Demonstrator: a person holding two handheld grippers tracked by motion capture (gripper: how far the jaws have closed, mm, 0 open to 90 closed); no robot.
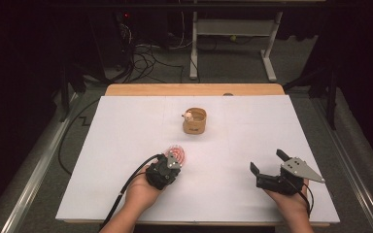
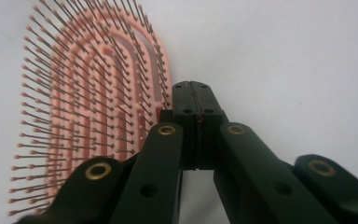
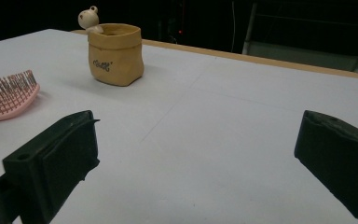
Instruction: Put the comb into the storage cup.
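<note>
On the white table (image 1: 126, 194), the left gripper (image 2: 196, 93) has its jaws fully closed with nothing between them, just beside the pink hairbrush (image 2: 93, 107), which lies bristles up. Farther back stands a tan pot (image 1: 195, 121). At right, the right gripper (image 1: 267, 170) rests wide open and empty.

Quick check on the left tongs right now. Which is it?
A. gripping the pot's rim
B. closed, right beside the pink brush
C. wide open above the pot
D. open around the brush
B: the left tongs are pressed together, next to the pink brush.
</note>
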